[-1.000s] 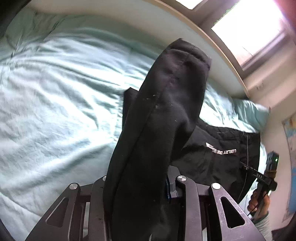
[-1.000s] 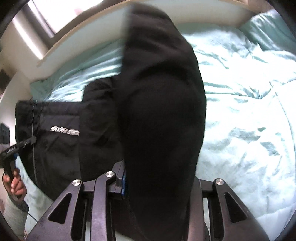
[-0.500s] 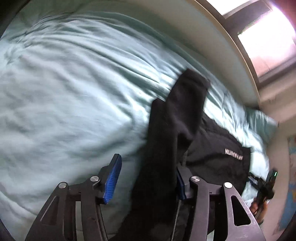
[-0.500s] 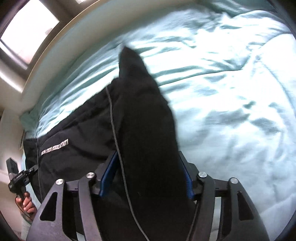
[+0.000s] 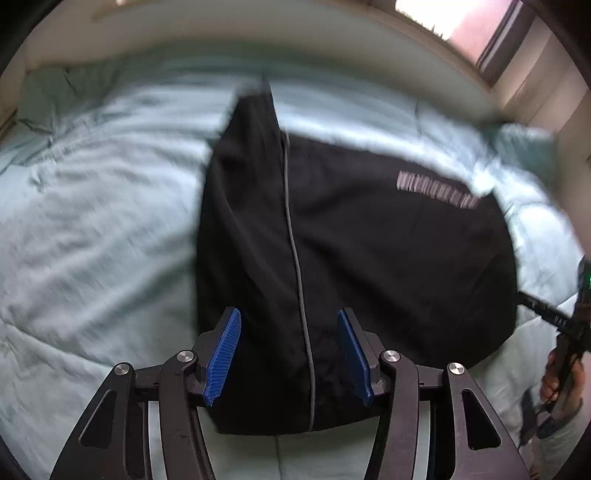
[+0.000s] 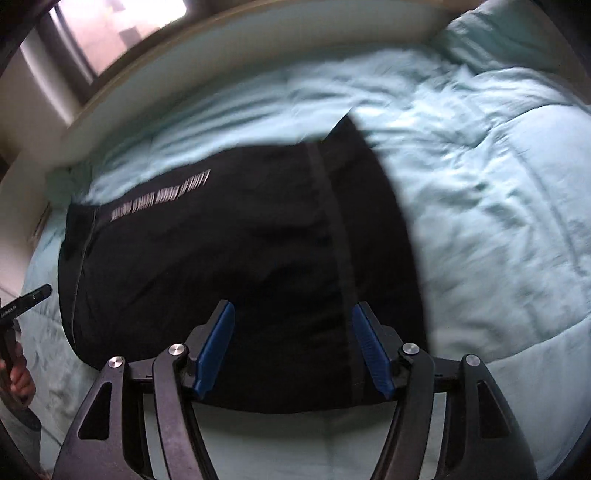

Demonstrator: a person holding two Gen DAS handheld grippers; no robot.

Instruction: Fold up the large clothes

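A black garment (image 5: 351, 240) with a thin grey stripe and white lettering lies flat, folded over on itself, on the pale teal bedspread (image 5: 92, 221). It also shows in the right wrist view (image 6: 240, 258). My left gripper (image 5: 290, 354) is open and empty just above the garment's near edge, its blue pads (image 5: 221, 354) spread wide. My right gripper (image 6: 291, 350) is open and empty above the same near edge, blue pads (image 6: 369, 350) apart. Both views are motion-blurred.
The bed has a pale curved headboard (image 5: 258, 40) under a window (image 5: 461, 22). Rumpled bedspread (image 6: 498, 221) spreads to the right of the garment. The other gripper and the hand holding it show at the view edges (image 5: 565, 332), (image 6: 14, 325).
Both grippers held up black fabric a second ago. They lowered it onto the garment, opened and let it go. The fabric now lies flat and both grippers have pulled back.
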